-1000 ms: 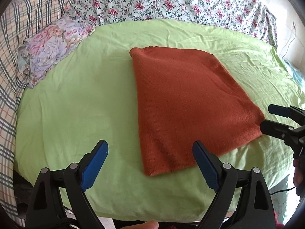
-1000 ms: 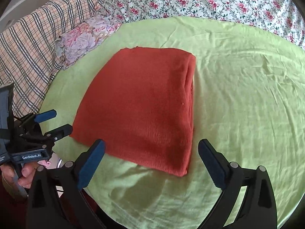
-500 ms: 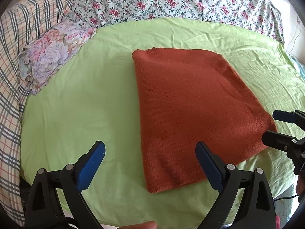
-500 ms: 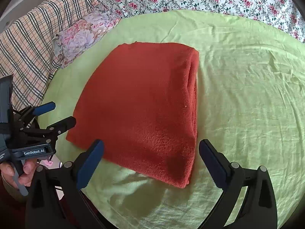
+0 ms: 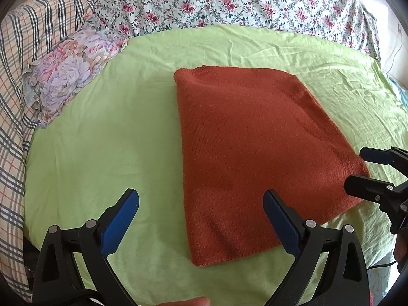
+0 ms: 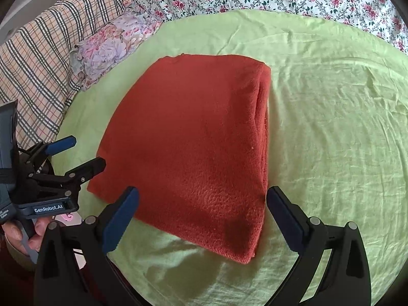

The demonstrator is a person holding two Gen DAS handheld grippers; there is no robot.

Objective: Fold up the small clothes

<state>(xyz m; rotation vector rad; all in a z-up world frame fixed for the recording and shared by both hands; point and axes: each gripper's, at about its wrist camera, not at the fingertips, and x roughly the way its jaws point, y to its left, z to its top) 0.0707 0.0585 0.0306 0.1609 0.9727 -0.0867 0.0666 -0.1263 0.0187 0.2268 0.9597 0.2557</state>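
Observation:
A rust-red knit garment (image 5: 250, 153) lies folded into a flat rectangle on the light green sheet (image 5: 102, 140); it also shows in the right wrist view (image 6: 193, 140), with its layered folded edge on the right side. My left gripper (image 5: 201, 219) is open and empty, hovering over the garment's near left corner. My right gripper (image 6: 202, 219) is open and empty, hovering over the garment's near right corner. Each gripper shows in the other's view, the right one (image 5: 367, 168) and the left one (image 6: 76, 153), both open beside the garment's near edge.
A floral pillow (image 5: 66, 81) lies at the sheet's far left. A rose-patterned cover (image 5: 229, 2) runs along the back and a plaid blanket (image 5: 15, 76) along the left. The green sheet (image 6: 331, 127) extends right of the garment.
Both grippers have moved forward toward the garment's near edge, so it looks larger and closer. Both stay open; the garment has not moved.

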